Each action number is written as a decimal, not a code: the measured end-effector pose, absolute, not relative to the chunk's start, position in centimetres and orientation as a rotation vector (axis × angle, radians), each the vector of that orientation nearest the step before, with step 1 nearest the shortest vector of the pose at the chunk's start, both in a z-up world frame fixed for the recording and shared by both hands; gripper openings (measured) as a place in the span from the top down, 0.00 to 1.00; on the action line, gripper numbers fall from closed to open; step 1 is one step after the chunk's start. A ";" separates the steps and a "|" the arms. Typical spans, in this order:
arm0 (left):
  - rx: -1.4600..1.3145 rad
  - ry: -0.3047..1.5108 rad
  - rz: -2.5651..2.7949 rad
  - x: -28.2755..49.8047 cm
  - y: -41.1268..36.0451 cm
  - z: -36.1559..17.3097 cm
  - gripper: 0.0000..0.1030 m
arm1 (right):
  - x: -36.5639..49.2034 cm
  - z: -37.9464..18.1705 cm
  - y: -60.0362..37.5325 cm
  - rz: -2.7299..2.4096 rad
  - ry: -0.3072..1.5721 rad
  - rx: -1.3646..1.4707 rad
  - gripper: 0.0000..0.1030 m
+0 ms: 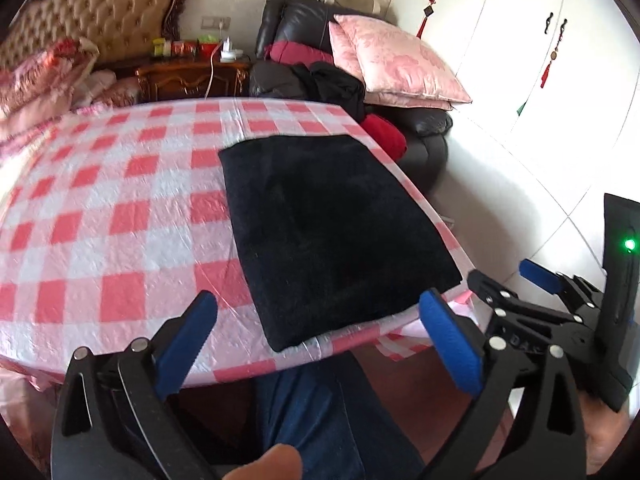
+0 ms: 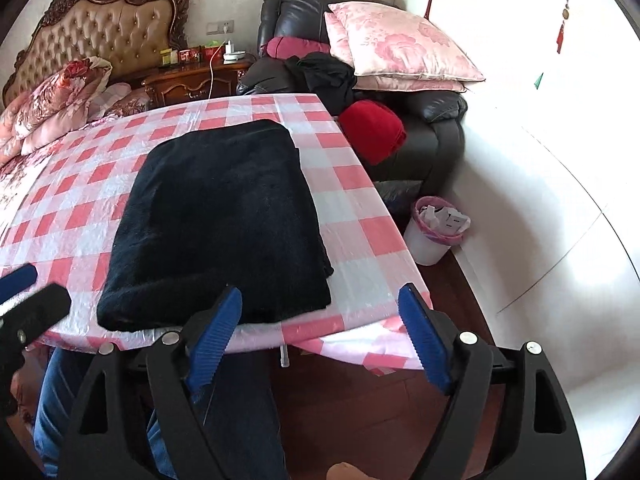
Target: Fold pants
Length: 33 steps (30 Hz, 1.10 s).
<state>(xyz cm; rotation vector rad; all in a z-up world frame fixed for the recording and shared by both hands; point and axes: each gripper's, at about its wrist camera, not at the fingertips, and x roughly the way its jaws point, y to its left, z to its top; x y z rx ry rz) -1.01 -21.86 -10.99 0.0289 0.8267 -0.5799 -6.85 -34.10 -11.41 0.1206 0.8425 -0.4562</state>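
Observation:
The black pants [image 1: 328,232] lie folded into a flat rectangle on the pink-and-white checked table [image 1: 100,208], near its front right corner. In the right wrist view the folded pants [image 2: 224,216] reach the front edge of the table [image 2: 360,216]. My left gripper [image 1: 320,304] hangs open in front of that edge, its blue pads wide apart with nothing gripped. My right gripper [image 2: 320,294] is open too and holds nothing. Each gripper shows in the other's view: the right gripper [image 1: 504,274] at the far right, the left gripper [image 2: 36,286] at the left edge.
A black leather sofa [image 2: 436,136] with pink pillows [image 2: 400,44] and a red cushion [image 2: 372,128] stands behind the table. A white bin [image 2: 432,236] sits on the floor at its right. A bed [image 2: 60,92] and nightstand [image 2: 192,84] lie beyond. A person's jeans-clad legs [image 1: 320,408] are below.

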 end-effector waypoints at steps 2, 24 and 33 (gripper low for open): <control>0.033 0.815 -0.586 -1.3 -22.1 -10.7 0.02 | -7.1 -11.2 -34.3 -0.461 0.838 0.118 0.25; 0.052 0.775 -0.564 -1.6 -22.4 -10.1 0.02 | -7.3 -12.0 -35.2 -0.463 0.855 0.139 0.25; 0.056 0.774 -0.570 -1.6 -22.6 -10.3 0.02 | -7.3 -12.0 -35.2 -0.462 0.855 0.139 0.25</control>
